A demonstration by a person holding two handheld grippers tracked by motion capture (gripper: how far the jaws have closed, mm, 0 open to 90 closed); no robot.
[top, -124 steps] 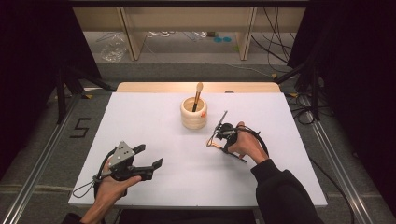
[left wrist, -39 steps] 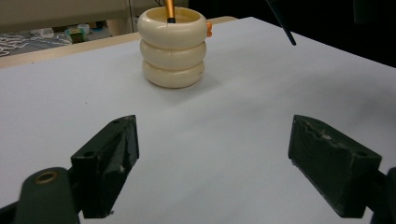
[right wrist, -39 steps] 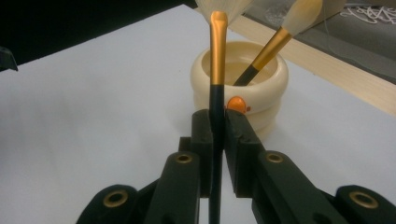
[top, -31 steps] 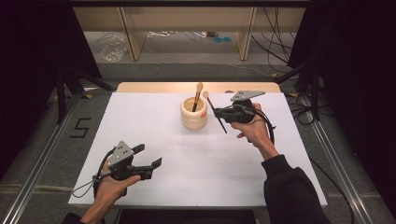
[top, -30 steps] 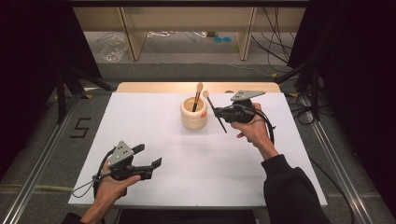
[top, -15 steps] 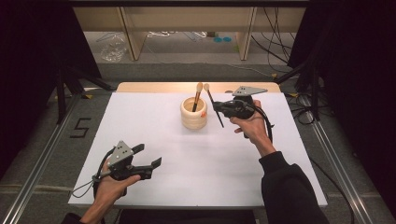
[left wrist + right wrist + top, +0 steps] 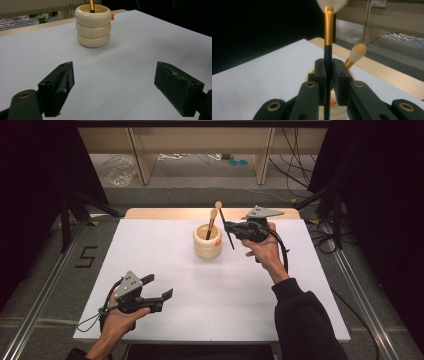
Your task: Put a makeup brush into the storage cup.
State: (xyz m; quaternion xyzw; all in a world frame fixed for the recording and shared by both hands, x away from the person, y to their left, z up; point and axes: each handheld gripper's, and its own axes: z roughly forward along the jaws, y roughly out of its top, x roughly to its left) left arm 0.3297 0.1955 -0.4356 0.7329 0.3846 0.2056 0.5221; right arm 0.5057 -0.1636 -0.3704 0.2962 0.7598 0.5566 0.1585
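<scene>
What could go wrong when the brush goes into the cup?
The right gripper pinches the brush on its thin handle, so it might twist or slip on the way down. The cup is narrow and already holds another brush; the new one could bump it or catch the rim. The cup stands free on the table, while the left gripper hangs open far from it, so a hard knock might tip it.

- The white table (image 7: pixel 210 285) is evenly lit from above, while its surroundings are left dark.
- Soft shadows are cast beneath the ringed holder (image 7: pixel 93 25).
- The right gripper (image 7: pixel 329 72) is seen dimly, and its brush (image 7: pixel 328 30) tip is perhaps overexposed.
</scene>
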